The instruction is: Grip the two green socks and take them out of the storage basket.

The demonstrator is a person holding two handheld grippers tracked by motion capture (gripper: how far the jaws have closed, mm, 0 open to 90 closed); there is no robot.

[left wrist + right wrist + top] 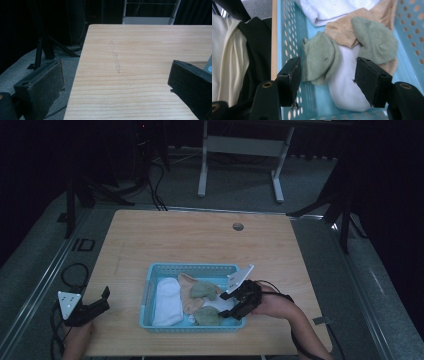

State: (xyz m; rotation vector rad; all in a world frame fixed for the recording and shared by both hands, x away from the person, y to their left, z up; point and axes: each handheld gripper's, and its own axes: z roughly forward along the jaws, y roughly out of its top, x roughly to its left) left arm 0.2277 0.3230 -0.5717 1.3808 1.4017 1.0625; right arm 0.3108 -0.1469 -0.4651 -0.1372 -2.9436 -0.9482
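Observation:
A light blue perforated basket (190, 266) sits near the table's front edge and holds several socks. A white one (167, 301) lies at its left, a tan one (189, 296) in the middle, and two green ones (202, 290) (207, 316) beside it. My right gripper (229, 306) reaches into the basket's right end. In the right gripper view its jaws (328, 75) stand apart around a green sock (319, 58) and a white sock (344, 87), not pressing them. My left gripper (104, 301) rests open at the table's left edge, and its jaws (116, 85) have bare wood between them.
The wooden table (200, 240) has a round cable hole (238, 226) at the back. A second green sock (375, 42) lies over the tan sock (342, 30) by the basket's far wall. Dark stands and a white desk frame (240, 150) are behind the table.

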